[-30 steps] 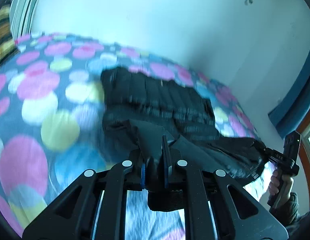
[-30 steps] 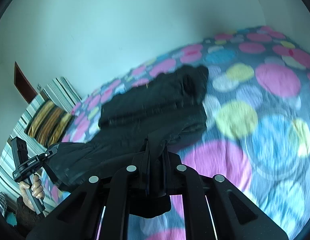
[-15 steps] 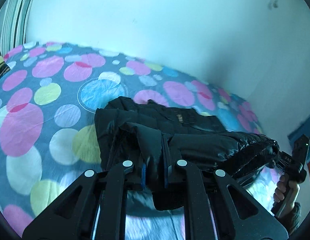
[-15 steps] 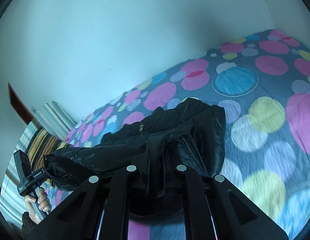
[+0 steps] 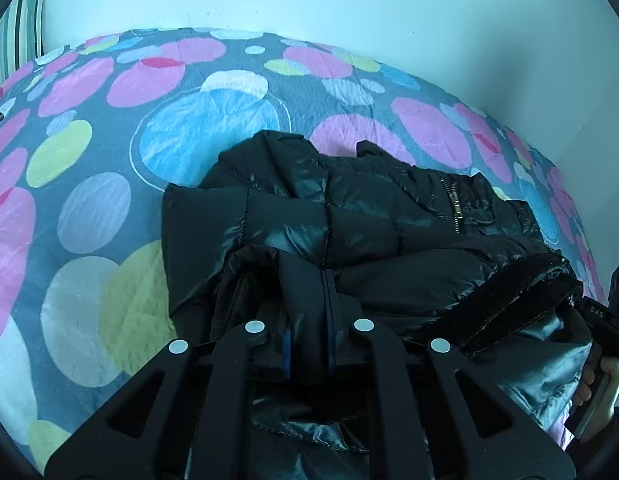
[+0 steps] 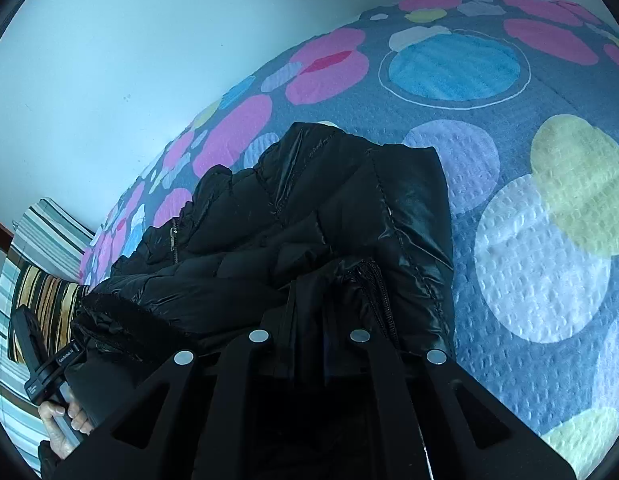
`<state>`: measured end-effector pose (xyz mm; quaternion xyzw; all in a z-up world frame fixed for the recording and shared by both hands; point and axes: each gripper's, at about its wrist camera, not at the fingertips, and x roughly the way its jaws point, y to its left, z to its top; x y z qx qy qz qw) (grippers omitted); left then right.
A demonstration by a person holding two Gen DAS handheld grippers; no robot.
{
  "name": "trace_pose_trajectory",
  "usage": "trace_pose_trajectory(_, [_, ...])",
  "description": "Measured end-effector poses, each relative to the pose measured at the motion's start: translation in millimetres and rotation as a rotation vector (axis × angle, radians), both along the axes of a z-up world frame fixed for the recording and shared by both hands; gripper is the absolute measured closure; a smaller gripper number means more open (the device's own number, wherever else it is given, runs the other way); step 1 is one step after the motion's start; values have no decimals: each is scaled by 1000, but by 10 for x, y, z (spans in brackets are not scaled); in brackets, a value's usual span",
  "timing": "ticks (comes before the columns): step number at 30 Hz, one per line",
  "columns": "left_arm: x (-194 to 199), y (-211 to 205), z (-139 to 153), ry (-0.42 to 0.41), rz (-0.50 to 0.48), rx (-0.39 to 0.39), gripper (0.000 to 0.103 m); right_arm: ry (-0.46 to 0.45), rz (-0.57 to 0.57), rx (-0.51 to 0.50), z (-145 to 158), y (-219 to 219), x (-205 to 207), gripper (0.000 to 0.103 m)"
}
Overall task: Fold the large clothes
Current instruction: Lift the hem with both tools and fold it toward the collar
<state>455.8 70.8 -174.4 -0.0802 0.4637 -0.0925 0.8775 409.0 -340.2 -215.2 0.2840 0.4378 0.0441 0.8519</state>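
Observation:
A shiny black puffer jacket lies on the bed, its near part lifted and doubled over its far part. My left gripper is shut on the jacket's near edge at its left end. My right gripper is shut on the same edge at its right end, by the zipper. The jacket fills the middle of the right wrist view. The right gripper shows in the left wrist view, and the left gripper shows in the right wrist view, each with the edge stretched between them.
The bedspread is grey with large coloured circles and also shows in the right wrist view. A pale wall runs close behind the bed. Striped pillows lie at the bed's left end.
Both grippers have carried the jacket's near edge forward and down over its far part. The jacket has gone from spread out to doubled over, and the cameras are closer to it.

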Motion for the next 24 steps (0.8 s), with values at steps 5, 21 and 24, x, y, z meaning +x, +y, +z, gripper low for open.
trace_pose_trajectory(5, [-31,83,73,-4,2,-49,88,-7,-4,32,7,-48,7,97])
trace_pose_trajectory(21, [-503,792,413,-83,27,-39,28,0,-3,38,5,-43,33,96])
trace_pose_trajectory(24, [-533,743,391,-90,-3,28,28,-4,1,67,53,-70,17,92])
